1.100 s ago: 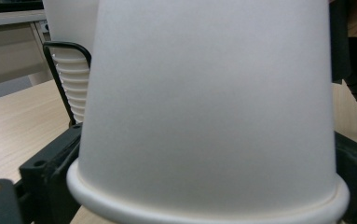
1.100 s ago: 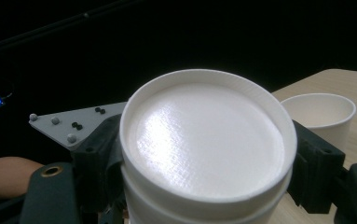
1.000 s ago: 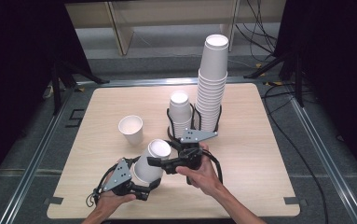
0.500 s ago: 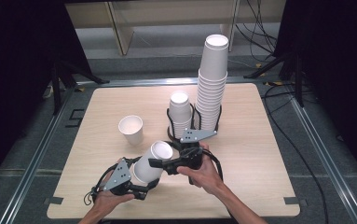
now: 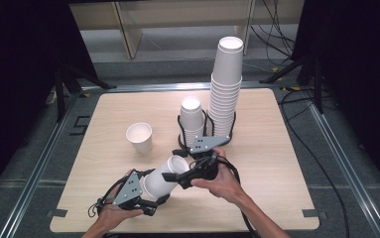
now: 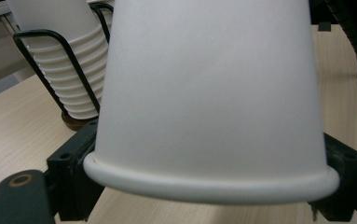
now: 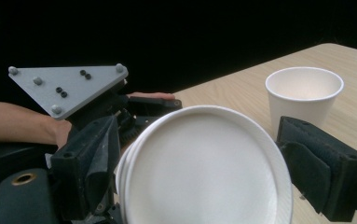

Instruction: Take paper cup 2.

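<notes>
White paper, the item in hand: a nested pair of white paper cups (image 5: 163, 178) lies tilted on its side above the near part of the pale wood-grain table (image 5: 286, 163), base end toward the person, mouth pointing up and away. The right gripper view shows two rims (image 7: 204, 168) one inside the other.

Left gripper (image 5: 145, 191), black with a grey three-cornered plate, in the person's left hand (image 5: 110, 215): its jaws have just been closing and now clamp the lower body of the cups; in the left gripper view the cup wall (image 6: 209, 93) sits between both black jaws, touching each.

Right gripper (image 5: 177, 177), black with a grey plate, in the right hand (image 5: 222, 181): its jaws stand on either side of the rim end of the cups. The left pad lies against the rim; the other pad appears just clear of it. Whether they press I cannot tell.

Single white paper cup (image 5: 140, 137): upright, mouth up, on the table to the left, well apart from the held pair.

Black wire cup holder (image 5: 206, 130): at mid-table, holding a short stack of white cups (image 5: 191, 116) and, just beside it, a tall stack of white cups (image 5: 225, 84), all upside down.
</notes>
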The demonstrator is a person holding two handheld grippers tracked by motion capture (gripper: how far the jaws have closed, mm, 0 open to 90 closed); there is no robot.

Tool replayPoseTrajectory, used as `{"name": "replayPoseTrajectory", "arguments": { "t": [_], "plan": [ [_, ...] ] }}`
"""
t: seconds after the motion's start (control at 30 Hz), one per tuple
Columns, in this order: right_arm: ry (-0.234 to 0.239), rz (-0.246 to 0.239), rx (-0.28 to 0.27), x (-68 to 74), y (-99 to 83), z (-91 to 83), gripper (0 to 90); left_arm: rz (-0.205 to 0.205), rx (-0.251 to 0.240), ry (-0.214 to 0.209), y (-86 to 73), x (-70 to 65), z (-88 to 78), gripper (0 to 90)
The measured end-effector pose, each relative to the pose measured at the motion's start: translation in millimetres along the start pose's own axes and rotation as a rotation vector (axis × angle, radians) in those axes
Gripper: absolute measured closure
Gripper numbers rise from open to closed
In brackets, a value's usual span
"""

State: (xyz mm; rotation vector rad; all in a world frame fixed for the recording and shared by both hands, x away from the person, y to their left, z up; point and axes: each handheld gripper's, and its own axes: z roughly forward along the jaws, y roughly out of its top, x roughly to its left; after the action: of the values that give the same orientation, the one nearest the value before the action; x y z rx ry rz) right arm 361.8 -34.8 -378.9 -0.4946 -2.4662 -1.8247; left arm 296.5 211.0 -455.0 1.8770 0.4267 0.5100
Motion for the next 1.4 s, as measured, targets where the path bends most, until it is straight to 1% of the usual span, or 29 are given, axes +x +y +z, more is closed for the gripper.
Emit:
{"name": "replayPoseTrajectory", "arguments": {
  "t": [0.07, 0.13, 0.17, 0.2, 0.23, 0.27, 0.3, 0.33, 0.37, 0.4, 0.43, 0.47, 0.53, 0.6, 0.63, 0.67, 0.7, 0.73, 0.8, 0.87, 0.9, 0.97, 1.0, 1.03, 1.1, 1.13, 1.2, 1.27, 1.4],
  "plan": [
    [-0.005, 0.0, 0.017, 0.6, 0.3, -0.7, 15.3, -0.004, -0.004, 0.001, 0.1, -0.2, -0.1, 14.2],
    [-0.006, -0.009, 0.024, 0.7, 0.6, -0.9, 15.4, 0.01, 0.008, -0.002, 0.1, 0.3, -1.0, 14.2],
    [-0.002, -0.01, 0.046, 0.8, 1.3, -2.1, 15.4, 0.022, 0.016, -0.002, 0.0, 1.1, -1.4, 14.2],
    [-0.003, -0.009, 0.058, 1.4, 1.9, -2.7, 15.4, 0.021, 0.02, -0.006, -0.1, 1.2, -1.6, 14.2],
    [-0.002, 0.007, 0.087, 3.6, 2.5, -4.2, 15.5, 0.026, 0.022, -0.012, -0.3, 1.5, -1.9, 14.2],
    [-0.005, -0.013, 0.102, 4.1, 3.2, -4.5, 15.4, 0.029, 0.041, -0.01, 0.2, 1.4, -3.5, 14.2],
    [-0.007, -0.063, 0.1, 2.5, 4.1, -4.4, 15.5, 0.024, 0.026, -0.018, -0.8, 1.3, -2.3, 14.2],
    [-0.002, -0.069, 0.12, 2.7, 4.8, -5.0, 15.5, 0.026, 0.032, -0.014, -0.9, 0.9, -2.6, 14.2],
    [-0.008, -0.086, 0.125, 3.0, 5.2, -5.4, 15.5, 0.029, 0.039, -0.013, -0.8, 0.9, -2.9, 14.2],
    [-0.008, -0.091, 0.133, 3.1, 5.5, -6.1, 15.5, 0.033, 0.043, -0.015, -0.9, 0.8, -3.0, 14.2],
    [0.004, -0.084, 0.145, 3.5, 5.3, -6.0, 15.4, 0.042, 0.051, -0.02, -0.7, 0.8, -3.2, 14.2],
    [0.007, -0.098, 0.154, 2.8, 5.3, -5.5, 15.3, 0.044, 0.052, -0.029, -0.6, 0.6, -2.5, 14.2],
    [0.008, -0.092, 0.174, 2.7, 4.8, -4.3, 15.4, 0.053, 0.057, -0.034, -0.5, 0.6, -2.4, 14.2],
    [0.017, -0.103, 0.194, 2.4, 4.4, -3.8, 15.4, 0.052, 0.051, -0.044, -1.2, 0.3, -1.5, 14.2],
    [0.02, -0.109, 0.195, 2.4, 3.7, -2.8, 15.6, 0.059, 0.064, -0.038, -0.9, 0.0, -2.4, 14.2],
    [0.03, -0.113, 0.209, 2.1, 3.4, -2.5, 15.5, 0.061, 0.067, -0.038, -0.9, 0.2, -2.3, 14.2],
    [0.026, -0.098, 0.219, 3.3, 2.6, -1.9, 15.5, 0.06, 0.067, -0.039, -0.9, 0.0, -2.2, 14.2],
    [0.027, -0.112, 0.23, 2.9, 2.5, -1.3, 15.6, 0.06, 0.066, -0.041, -0.8, -0.2, -2.2, 14.3],
    [0.035, -0.121, 0.228, 2.7, 1.4, 0.5, 15.6, 0.064, 0.062, -0.045, -0.5, -0.3, -2.6, 14.3],
    [0.047, -0.109, 0.239, 2.8, 1.3, 1.0, 16.1, 0.067, 0.049, -0.048, -0.9, 0.6, -2.1, 14.2],
    [0.048, -0.111, 0.242, 2.6, 0.9, 1.4, 16.6, 0.059, 0.051, -0.05, -0.6, 0.6, -2.6, 14.2],
    [0.061, -0.108, 0.239, 1.8, -0.1, 2.5, 18.3, 0.066, 0.056, -0.042, -0.3, 0.8, -3.8, 14.2],
    [0.068, -0.102, 0.24, 1.5, -0.5, 2.8, 19.2, 0.069, 0.061, -0.042, -0.1, 1.3, -4.0, 14.2],
    [0.072, -0.097, 0.236, 1.5, -1.0, 3.3, 19.7, 0.067, 0.052, -0.044, -0.6, 1.5, -3.3, 14.2],
    [0.082, -0.089, 0.233, 1.0, -1.4, 3.2, 20.0, 0.07, 0.06, -0.044, -0.3, 1.2, -4.2, 14.2],
    [0.082, -0.095, 0.231, 0.5, -1.6, 3.6, 20.0, 0.07, 0.058, -0.044, -0.4, 1.2, -4.1, 14.2],
    [0.083, -0.084, 0.226, 0.2, -1.8, 3.5, 20.1, 0.068, 0.057, -0.043, -0.3, 1.1, -3.9, 14.2],
    [0.084, -0.087, 0.224, 0.6, -1.9, 3.7, 20.0, 0.071, 0.056, -0.043, 0.0, 0.4, -3.8, 14.2],
    [0.091, -0.075, 0.217, 1.2, -2.6, 4.9, 19.9, 0.068, 0.05, -0.045, 0.0, -0.2, -3.5, 14.2]
  ]
}}
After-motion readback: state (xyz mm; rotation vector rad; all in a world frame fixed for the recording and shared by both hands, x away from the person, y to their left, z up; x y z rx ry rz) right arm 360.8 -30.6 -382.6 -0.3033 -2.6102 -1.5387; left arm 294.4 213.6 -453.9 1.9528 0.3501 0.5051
